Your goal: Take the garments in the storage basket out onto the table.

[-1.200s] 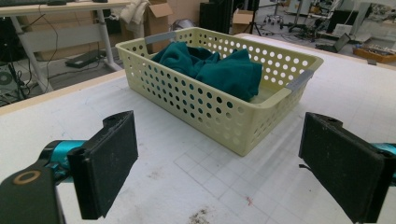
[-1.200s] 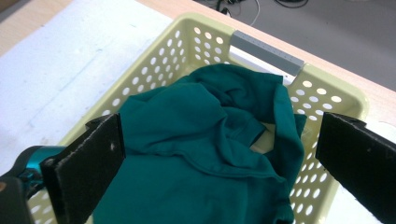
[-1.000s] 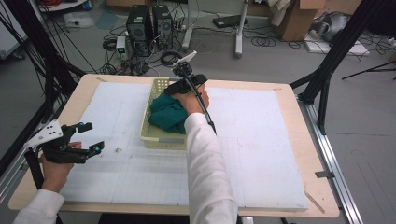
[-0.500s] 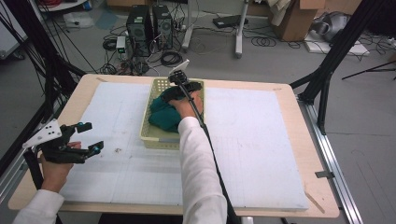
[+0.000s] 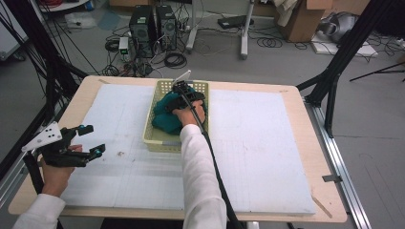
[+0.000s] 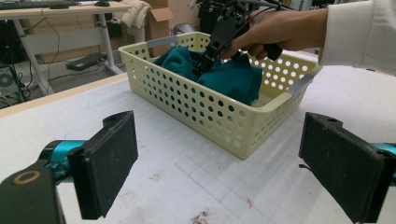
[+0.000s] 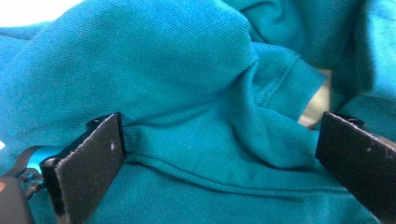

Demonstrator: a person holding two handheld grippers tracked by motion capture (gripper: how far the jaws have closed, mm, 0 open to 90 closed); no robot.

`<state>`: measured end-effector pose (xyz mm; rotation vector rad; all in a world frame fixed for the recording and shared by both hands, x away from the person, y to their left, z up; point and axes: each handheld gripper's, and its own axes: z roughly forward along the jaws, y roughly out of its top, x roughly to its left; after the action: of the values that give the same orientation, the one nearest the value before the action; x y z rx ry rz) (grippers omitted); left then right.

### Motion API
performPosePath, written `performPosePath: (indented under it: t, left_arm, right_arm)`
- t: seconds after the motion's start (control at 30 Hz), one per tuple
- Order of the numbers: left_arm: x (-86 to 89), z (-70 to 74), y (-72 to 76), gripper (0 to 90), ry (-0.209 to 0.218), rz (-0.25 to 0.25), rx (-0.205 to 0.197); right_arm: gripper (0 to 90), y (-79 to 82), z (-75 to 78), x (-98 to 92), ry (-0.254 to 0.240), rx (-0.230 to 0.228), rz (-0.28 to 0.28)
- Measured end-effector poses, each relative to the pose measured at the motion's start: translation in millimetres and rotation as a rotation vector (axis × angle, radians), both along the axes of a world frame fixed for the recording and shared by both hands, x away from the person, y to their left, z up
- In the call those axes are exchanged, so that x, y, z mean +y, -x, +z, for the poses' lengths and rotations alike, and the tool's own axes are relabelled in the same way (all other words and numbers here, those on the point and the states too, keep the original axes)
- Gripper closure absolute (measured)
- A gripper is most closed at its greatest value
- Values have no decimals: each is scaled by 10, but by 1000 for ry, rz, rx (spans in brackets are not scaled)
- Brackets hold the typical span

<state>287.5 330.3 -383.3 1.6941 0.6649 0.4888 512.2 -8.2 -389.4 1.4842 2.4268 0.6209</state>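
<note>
Reaching into a basket for a teal garment.

Hovering wide open over the near left of the white table mat (image 5: 267,157), the left gripper (image 5: 89,140) is holding nothing, with bare mat all around it up to the wooden table edge (image 5: 329,215). Farther in, the right gripper (image 5: 173,98) is pressing down into the crumpled teal garment (image 6: 233,77), its jaws spread wide with a fold of cloth lying between them. That garment is sitting bunched inside the pale yellow perforated basket (image 6: 219,119) at the far middle; beyond, computers (image 5: 153,26) and cables (image 5: 174,59) are cluttering the floor.

White sleeves (image 5: 200,181), black teal-jointed tongs (image 5: 90,140)
</note>
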Motion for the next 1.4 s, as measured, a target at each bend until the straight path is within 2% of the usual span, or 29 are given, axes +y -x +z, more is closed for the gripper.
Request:
performPosePath:
  t: [0.17,0.37,0.6,0.83,1.03,1.23,1.27,1.3,1.4]
  left_arm:
    - [-2,-2,-3,119,1,2,0]
    - [-1,-2,-3,120,2,0,0]
    - [3,-3,-2,119,5,0,1]
    - [3,-3,-3,119,7,1,1]
    - [0,-2,-3,119,7,1,1]
    - [-14,-3,-6,119,5,-1,0]
    - [-14,-3,-6,119,5,-1,0]
    - [-14,-2,-9,119,2,-3,0]
    - [-15,-2,-8,119,5,-2,0]
  right_arm:
    - [6,-36,-94,13,28,21,-1]
    - [6,-60,-186,44,71,24,-1]
    - [10,-90,-273,43,79,40,-23]
    - [62,-98,-285,26,49,60,-30]
    - [190,-85,-262,13,15,75,-17]
    - [384,-65,-231,22,-21,93,7]
    - [384,-65,-231,22,-21,93,7]
    - [451,-52,-224,21,-33,96,13]
    - [532,-44,-214,22,-46,106,16]
